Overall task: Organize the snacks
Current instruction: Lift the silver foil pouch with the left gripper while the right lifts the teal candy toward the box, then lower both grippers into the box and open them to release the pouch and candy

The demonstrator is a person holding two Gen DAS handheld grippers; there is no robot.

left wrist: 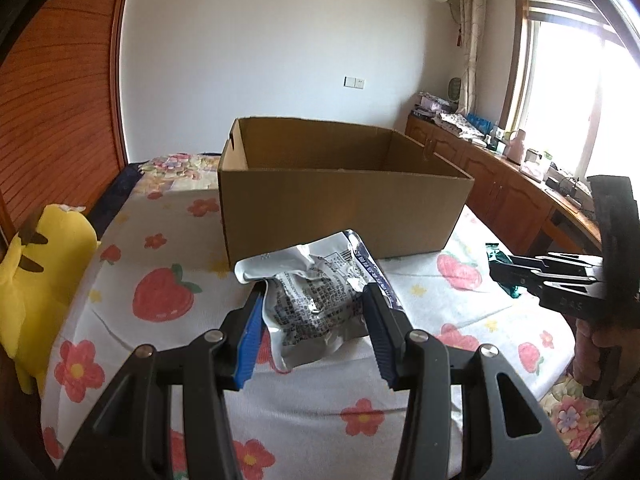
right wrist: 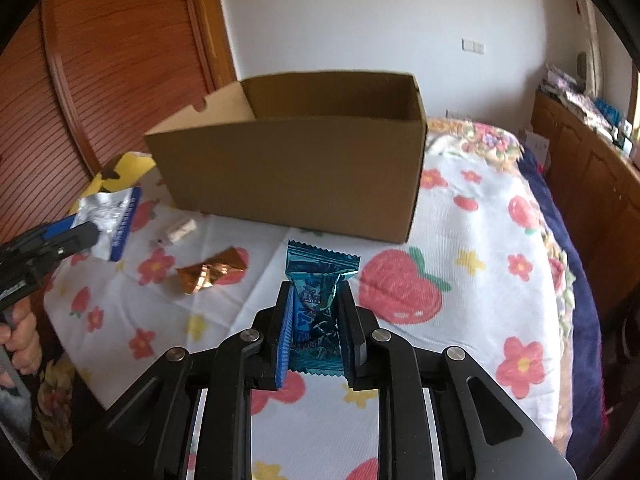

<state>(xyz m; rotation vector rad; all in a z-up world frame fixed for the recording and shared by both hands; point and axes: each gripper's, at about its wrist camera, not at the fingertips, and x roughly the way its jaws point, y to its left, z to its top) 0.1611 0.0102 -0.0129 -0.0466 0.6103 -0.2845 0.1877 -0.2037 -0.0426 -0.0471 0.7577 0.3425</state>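
A silver snack packet with dark print and a blue edge hangs above the flowered sheet, and my left gripper is shut on it. The right wrist view catches the same silver packet at the far left, in the left gripper. My right gripper is shut on a teal foil candy packet, lifted off the sheet. From the left wrist view the right gripper shows at the right edge with the teal packet. An open brown cardboard box stands just beyond both grippers.
On the sheet lie a copper foil candy and a small white wrapped candy, left of the box. A yellow plush toy sits at the bed's left edge. A wooden cabinet with clutter runs along the right, under a window.
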